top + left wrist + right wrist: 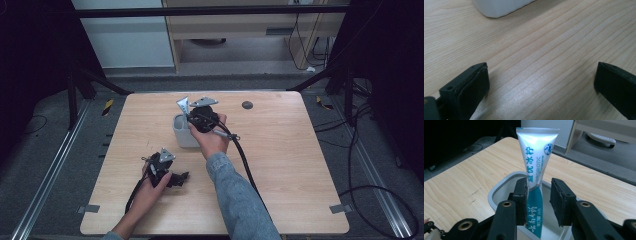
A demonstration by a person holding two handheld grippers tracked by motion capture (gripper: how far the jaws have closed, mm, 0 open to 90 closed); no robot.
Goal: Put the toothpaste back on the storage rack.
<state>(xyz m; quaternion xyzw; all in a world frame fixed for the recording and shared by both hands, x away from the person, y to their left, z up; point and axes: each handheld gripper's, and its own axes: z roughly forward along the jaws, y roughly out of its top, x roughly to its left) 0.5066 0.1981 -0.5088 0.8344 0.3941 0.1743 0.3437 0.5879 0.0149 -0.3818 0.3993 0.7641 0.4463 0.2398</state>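
Toothpaste tube (537, 167): standing upright in the grey cup (499, 188) at table (280, 165) centre. Right gripper (539, 202): jaws parting, tube between, right pad clear. Left gripper (167, 172): lying at 7 o'clock, gaping wide, gripping nothing.

The white and teal tube (537, 167) standing in the grey cup (499, 190) carries teal Chinese characters, 益优冰柠, running lengthwise, with "PROBIOTIC" in small letters beside them. Its lower teal part bears white characters too blurred to read.
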